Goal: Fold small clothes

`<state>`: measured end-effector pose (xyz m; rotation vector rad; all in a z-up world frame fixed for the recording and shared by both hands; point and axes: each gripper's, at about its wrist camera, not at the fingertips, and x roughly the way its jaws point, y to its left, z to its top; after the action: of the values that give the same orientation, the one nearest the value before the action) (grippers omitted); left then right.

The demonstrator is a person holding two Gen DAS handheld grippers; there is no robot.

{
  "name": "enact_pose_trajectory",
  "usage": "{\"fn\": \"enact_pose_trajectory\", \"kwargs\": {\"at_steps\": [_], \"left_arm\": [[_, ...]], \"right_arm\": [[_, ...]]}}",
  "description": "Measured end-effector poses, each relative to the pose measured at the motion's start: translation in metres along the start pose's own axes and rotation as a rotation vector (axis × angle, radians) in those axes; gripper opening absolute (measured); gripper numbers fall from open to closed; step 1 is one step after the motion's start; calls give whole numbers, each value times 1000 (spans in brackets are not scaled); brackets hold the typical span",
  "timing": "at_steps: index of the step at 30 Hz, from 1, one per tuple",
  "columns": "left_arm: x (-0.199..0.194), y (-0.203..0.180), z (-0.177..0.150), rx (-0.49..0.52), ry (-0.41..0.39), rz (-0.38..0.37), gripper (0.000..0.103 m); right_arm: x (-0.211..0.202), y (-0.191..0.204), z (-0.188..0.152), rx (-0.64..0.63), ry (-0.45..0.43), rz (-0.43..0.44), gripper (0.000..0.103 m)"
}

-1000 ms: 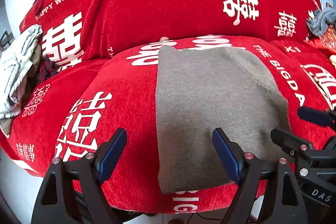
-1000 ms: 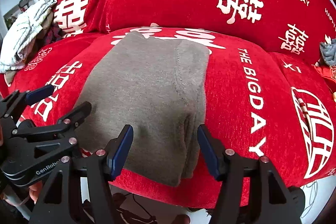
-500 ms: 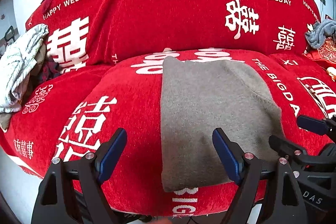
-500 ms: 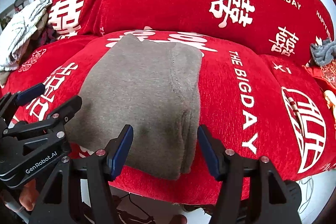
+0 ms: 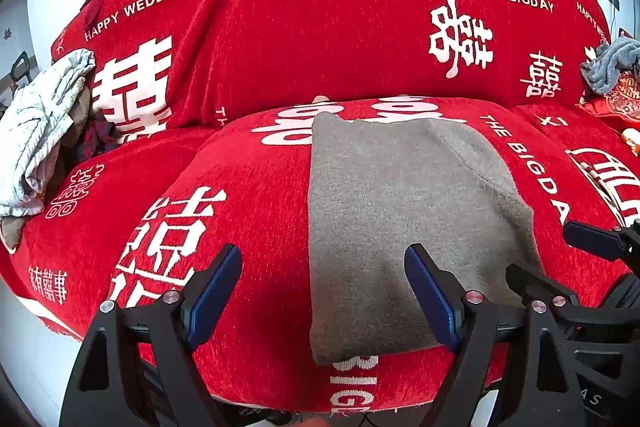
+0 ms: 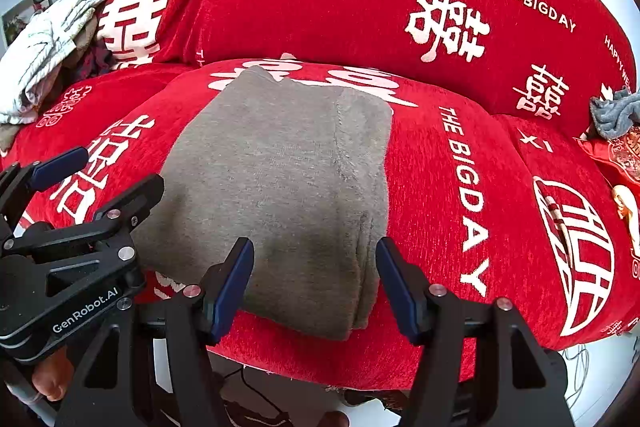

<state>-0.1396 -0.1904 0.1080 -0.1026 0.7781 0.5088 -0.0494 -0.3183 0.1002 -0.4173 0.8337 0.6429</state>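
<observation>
A grey knitted garment (image 5: 400, 219) (image 6: 288, 179) lies folded into a rectangle on the red sofa seat (image 5: 248, 187) (image 6: 432, 211), its front edge at the seat's front. My left gripper (image 5: 320, 267) (image 6: 100, 179) is open over the garment's near left edge, one finger over red fabric and the other over grey. My right gripper (image 6: 314, 255) (image 5: 556, 259) is open over the near right corner, where the folded layers stack thick. Neither holds anything.
A heap of white patterned clothes (image 5: 36, 131) (image 6: 48, 39) sits on the left seat. A blue-grey cloth (image 5: 612, 63) (image 6: 616, 111) and a red embroidered cushion (image 5: 616, 99) lie at the far right. The sofa back (image 5: 320, 39) rises behind. Floor lies below the seat's front.
</observation>
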Motion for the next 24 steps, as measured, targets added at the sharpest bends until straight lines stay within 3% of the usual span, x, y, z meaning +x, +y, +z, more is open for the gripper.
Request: {"fn": "enact_pose_trajectory", "kwargs": {"at_steps": [24], "left_arm": [[0, -3, -1, 4, 11, -9, 85]], "right_arm": [[-1, -1, -1, 4, -2, 5, 67]]}}
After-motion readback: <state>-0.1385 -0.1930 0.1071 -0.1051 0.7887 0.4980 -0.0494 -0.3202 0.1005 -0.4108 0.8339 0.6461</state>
